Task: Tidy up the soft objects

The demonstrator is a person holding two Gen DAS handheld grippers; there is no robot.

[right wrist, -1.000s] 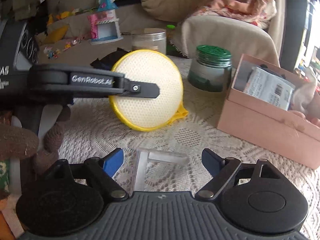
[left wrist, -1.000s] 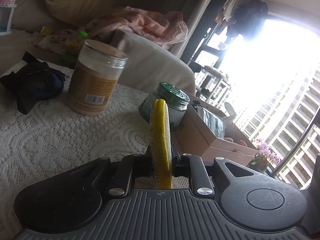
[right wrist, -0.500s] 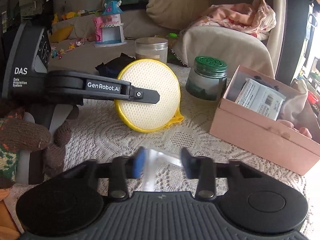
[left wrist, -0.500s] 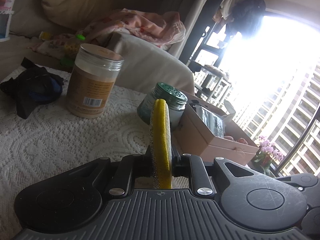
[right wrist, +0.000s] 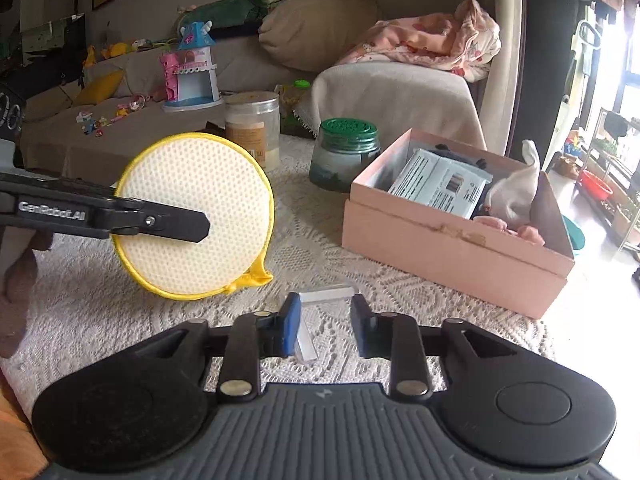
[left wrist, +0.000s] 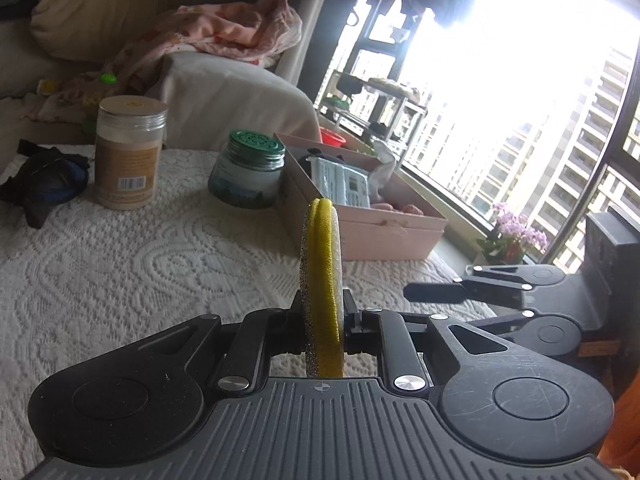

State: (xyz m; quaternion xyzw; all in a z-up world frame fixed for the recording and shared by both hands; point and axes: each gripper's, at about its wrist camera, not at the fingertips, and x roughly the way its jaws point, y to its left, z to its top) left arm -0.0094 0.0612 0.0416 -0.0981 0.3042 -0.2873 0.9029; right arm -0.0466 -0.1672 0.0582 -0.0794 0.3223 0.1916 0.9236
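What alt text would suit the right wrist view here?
The left gripper holds a round yellow-rimmed sponge pad upright above the lace tablecloth, left of an open pink box; the right gripper hangs near, partly closed around a clear plastic piece.

We cannot read the small print on the packet [right wrist: 438, 183] in the pink box [right wrist: 452, 248], and the box's near wall hides what lies under it. The left tongs [right wrist: 196, 227] cover a strip of the round sponge [right wrist: 196, 216]. The window [left wrist: 520, 92] is blown out white. The label on the far tall jar [left wrist: 128, 160] is too small to read.
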